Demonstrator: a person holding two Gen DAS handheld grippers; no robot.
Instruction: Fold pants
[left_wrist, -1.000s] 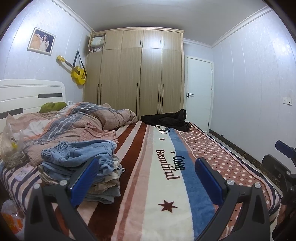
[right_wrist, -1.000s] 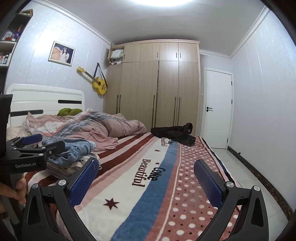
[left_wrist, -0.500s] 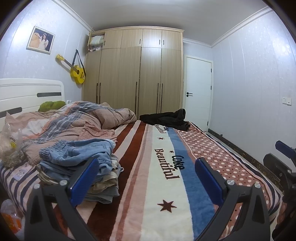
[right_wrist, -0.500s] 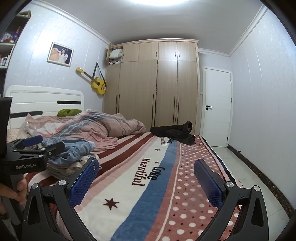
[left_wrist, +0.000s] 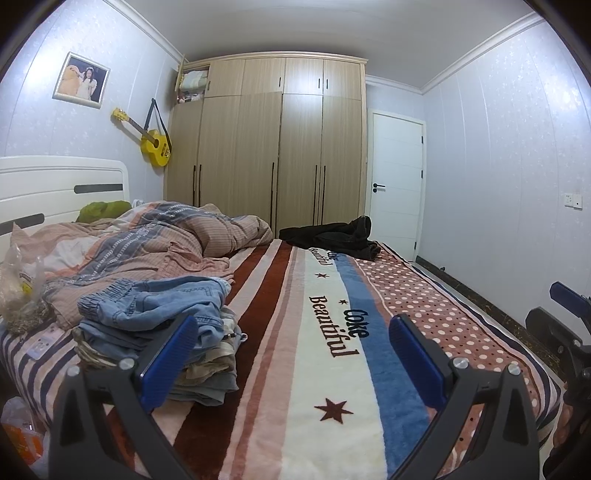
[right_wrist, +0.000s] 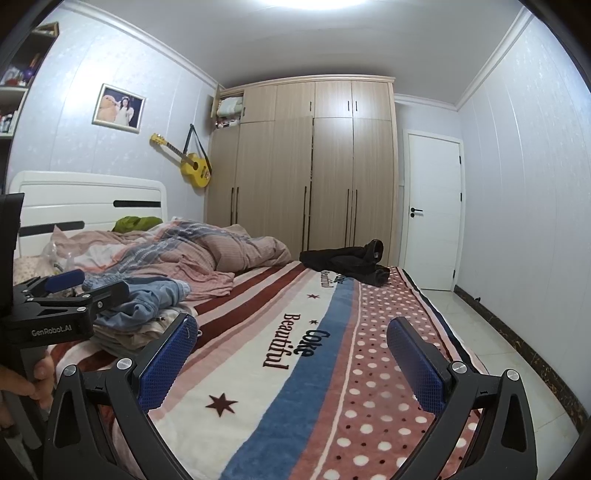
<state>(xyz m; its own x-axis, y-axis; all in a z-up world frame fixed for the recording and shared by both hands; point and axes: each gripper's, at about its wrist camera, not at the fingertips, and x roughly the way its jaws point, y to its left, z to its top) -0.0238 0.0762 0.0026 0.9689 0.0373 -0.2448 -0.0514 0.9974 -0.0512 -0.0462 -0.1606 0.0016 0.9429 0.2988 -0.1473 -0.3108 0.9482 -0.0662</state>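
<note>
A dark, crumpled pair of pants (left_wrist: 332, 236) lies at the far end of the bed, also seen from the right wrist as pants (right_wrist: 347, 262). At the near left is a stack of folded clothes (left_wrist: 155, 310) with blue denim on top; the right wrist view shows the same stack (right_wrist: 147, 306). My left gripper (left_wrist: 291, 328) hovers open over the striped blanket (left_wrist: 325, 369), just right of the stack, holding nothing. My right gripper (right_wrist: 291, 332) is open and empty over the blanket's near part. Both are far from the dark pants.
A rumpled pink quilt (left_wrist: 147, 243) covers the head of the bed by the white headboard (left_wrist: 55, 184). A plastic bag (left_wrist: 18, 288) sits at the left edge. A hand (right_wrist: 22, 384) holds the left gripper (right_wrist: 62, 299). Tiled floor (right_wrist: 498, 369) lies right of the bed.
Both views have drifted only slightly. Both grippers stay open and nothing on the bed has moved.
</note>
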